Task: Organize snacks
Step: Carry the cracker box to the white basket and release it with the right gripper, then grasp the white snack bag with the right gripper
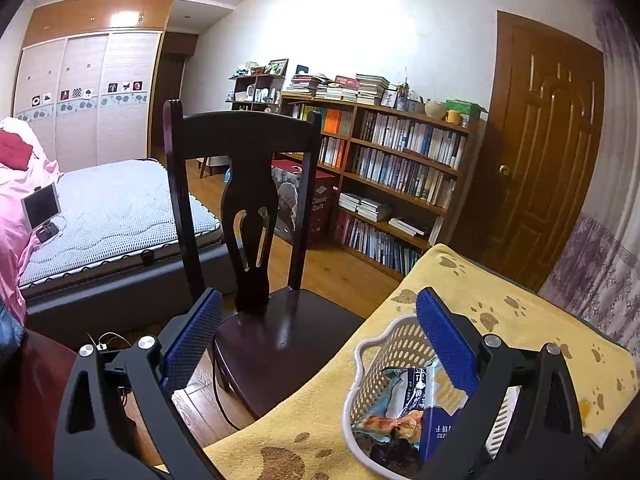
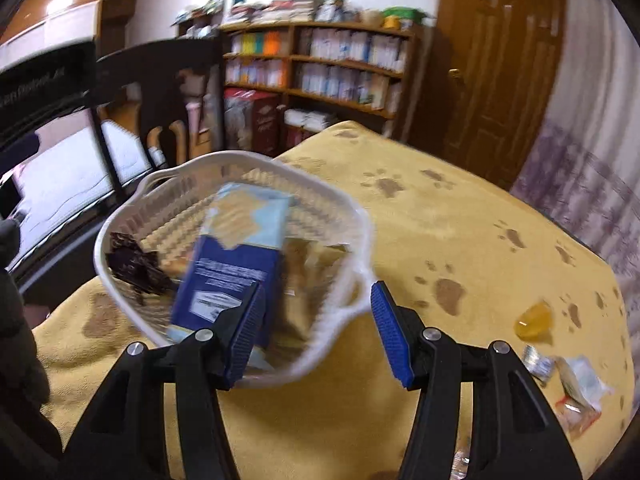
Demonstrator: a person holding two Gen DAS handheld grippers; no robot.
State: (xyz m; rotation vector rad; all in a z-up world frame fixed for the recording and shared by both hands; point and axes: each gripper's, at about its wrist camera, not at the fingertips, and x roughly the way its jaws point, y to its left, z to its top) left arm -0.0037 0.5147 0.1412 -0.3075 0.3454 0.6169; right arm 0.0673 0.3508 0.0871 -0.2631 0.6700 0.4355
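**Basket holds the snacks, both grippers spread**

The white basket (image 2: 362,216) sits on the yellow cloth (image 2: 460,216), holding a blue box (image 2: 228,268), a dark packet (image 2: 132,260) and other wrappers. The right gripper (image 2: 318,330) hangs spread over its near rim, gripping nothing. The left gripper (image 1: 320,320) is spread too, empty. A yellow cup (image 2: 534,320) and loose packets (image 2: 576,388) lie near on the cloth, apart from the basket.

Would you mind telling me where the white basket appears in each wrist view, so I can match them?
Left wrist: basket at lower right, partly behind the left tongs' right finger.
Right wrist: basket centre-left, just ahead of the right tongs.
Shared landmark: the blue box standing inside it.
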